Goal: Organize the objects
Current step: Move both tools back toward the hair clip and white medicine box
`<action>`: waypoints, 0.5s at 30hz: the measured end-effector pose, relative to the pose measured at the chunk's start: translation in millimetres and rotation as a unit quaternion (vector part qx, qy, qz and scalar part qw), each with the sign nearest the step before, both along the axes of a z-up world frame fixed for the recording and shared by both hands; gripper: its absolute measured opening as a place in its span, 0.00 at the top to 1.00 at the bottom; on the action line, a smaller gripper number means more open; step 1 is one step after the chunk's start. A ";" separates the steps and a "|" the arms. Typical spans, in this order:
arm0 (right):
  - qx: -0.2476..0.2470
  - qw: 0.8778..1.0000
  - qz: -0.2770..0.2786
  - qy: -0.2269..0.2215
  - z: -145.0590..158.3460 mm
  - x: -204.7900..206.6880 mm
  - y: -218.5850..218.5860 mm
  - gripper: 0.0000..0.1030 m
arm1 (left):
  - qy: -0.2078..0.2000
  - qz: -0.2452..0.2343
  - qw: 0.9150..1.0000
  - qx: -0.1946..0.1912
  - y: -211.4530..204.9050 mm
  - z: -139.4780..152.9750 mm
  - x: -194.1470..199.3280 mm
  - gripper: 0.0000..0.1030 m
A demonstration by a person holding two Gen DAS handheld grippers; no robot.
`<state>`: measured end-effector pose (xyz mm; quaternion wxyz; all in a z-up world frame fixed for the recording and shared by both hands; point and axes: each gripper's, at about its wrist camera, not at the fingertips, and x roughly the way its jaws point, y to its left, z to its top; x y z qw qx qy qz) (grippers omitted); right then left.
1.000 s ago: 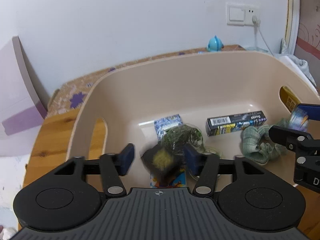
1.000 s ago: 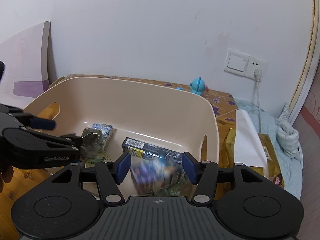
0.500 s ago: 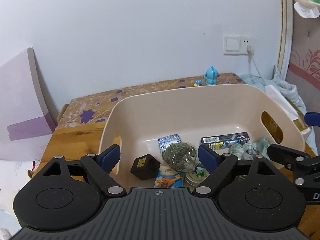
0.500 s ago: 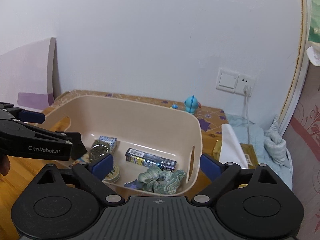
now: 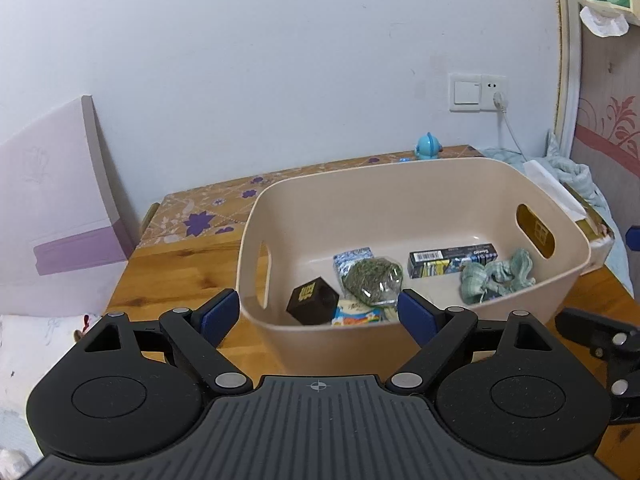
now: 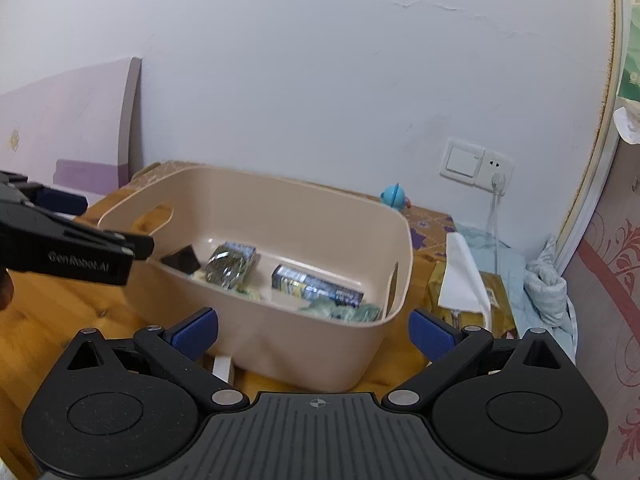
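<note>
A beige plastic bin (image 5: 400,184) (image 6: 280,344) stands on the wooden table (image 5: 176,276). Inside lie a black cube (image 5: 313,300) (image 6: 182,258), a clear bag of green herbs (image 5: 372,280) (image 6: 226,268), a blue patterned packet (image 5: 352,258), a long dark box (image 5: 452,260) (image 6: 316,286), a green cloth (image 5: 496,276) (image 6: 340,312) and a colourful flat packet (image 5: 356,316). My left gripper (image 5: 318,314) hangs open and empty in front of the bin's near wall. My right gripper (image 6: 314,330) is open and empty, back from the bin's right corner.
A small blue toy (image 5: 429,146) (image 6: 394,196) sits at the table's back by a wall socket (image 5: 478,92) with a plugged cable. A white and purple board (image 5: 52,216) leans on the wall at left. Cloth, paper and a golden box (image 6: 480,300) lie right of the bin.
Both grippers let go of their items inside the bin, opened wide and drew back and up out of it. The black cube and the green cloth now lie on the bin's floor.
</note>
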<state>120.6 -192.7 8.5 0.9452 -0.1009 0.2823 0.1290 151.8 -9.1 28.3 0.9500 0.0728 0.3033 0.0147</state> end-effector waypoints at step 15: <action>-0.027 0.998 0.014 0.049 -39.1 -18.3 8.6 0.00 | 0.047 0.004 0.999 -0.013 20.8 -32.0 -23.8 0.15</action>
